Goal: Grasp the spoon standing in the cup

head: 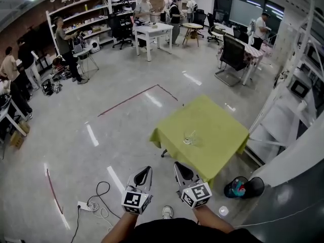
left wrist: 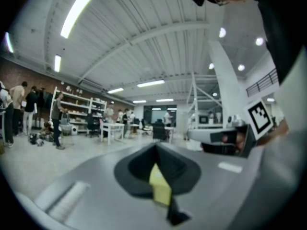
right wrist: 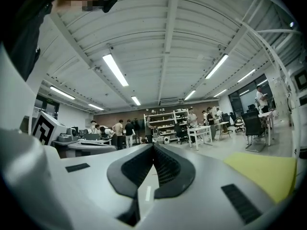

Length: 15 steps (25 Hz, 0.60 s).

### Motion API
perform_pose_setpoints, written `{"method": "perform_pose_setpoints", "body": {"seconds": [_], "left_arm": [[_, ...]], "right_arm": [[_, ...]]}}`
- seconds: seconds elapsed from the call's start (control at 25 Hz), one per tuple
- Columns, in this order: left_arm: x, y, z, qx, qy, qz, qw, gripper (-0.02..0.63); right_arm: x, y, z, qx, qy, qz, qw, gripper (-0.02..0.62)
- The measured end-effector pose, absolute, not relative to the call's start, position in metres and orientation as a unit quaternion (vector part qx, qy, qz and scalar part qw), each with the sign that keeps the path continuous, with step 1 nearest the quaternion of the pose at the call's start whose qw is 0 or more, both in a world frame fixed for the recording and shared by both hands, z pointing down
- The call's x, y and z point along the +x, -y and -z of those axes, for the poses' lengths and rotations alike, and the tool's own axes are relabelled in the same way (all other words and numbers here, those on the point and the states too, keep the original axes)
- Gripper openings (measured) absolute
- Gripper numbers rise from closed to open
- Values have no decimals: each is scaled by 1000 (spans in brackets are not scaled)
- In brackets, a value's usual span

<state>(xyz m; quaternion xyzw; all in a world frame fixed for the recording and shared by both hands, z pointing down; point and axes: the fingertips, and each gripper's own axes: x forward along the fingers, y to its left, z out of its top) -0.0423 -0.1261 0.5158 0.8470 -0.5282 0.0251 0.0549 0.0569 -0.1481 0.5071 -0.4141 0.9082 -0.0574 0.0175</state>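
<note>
Both tongs are down low, right in front of the person's body, with the tips pointing ahead. The left tongs are closed, tips meeting and nothing pinched between them. Same deal with the right tongs: pressed together and empty.

On the floor to the left there's a power strip with a looping cable. Just past the tongs is the worktop, draped in a yellow-green cloth. The clear cup sits on it toward the near side, well apart from both tongs. Honestly, the spoon in it is too small to pick out from here.

Way further back there's a white table, wall shelves, some office chairs, and several people standing around.
</note>
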Motion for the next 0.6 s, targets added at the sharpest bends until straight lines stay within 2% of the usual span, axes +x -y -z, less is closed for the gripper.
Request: {"method": "perform_pose_setpoints", "body": {"seconds": [0.6], "left_arm": [[-26, 192, -524, 849, 523, -37, 59, 6]], "right_arm": [[81, 204, -521, -409, -910, 72, 10, 7]]}}
